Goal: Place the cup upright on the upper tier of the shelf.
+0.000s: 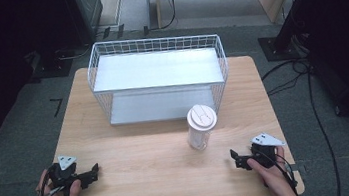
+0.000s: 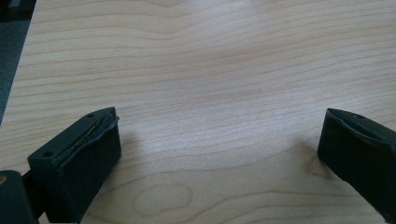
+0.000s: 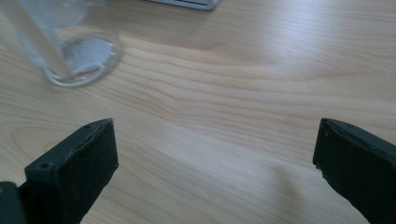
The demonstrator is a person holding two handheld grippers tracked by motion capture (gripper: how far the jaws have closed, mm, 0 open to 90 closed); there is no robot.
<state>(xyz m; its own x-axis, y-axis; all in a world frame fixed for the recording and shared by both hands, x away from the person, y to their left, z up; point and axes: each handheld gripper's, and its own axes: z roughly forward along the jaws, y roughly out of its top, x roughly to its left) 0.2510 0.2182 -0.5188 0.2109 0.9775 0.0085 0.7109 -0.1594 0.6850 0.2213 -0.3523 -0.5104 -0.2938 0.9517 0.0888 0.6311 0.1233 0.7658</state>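
A clear plastic cup with a white lid stands upright on the wooden table, right of centre, just in front of a white wire basket shelf. My left gripper rests near the table's front left corner, held by a hand, jaws wide open over bare wood. My right gripper sits near the front right, open as well, a short way in front and right of the cup. The cup's transparent base appears at the upper left in the right gripper view.
The wire basket shelf has two white tiers and takes up the back half of the table. Dark stands and cables lie on the grey floor to the right. A bare stretch of tabletop lies between the two grippers.
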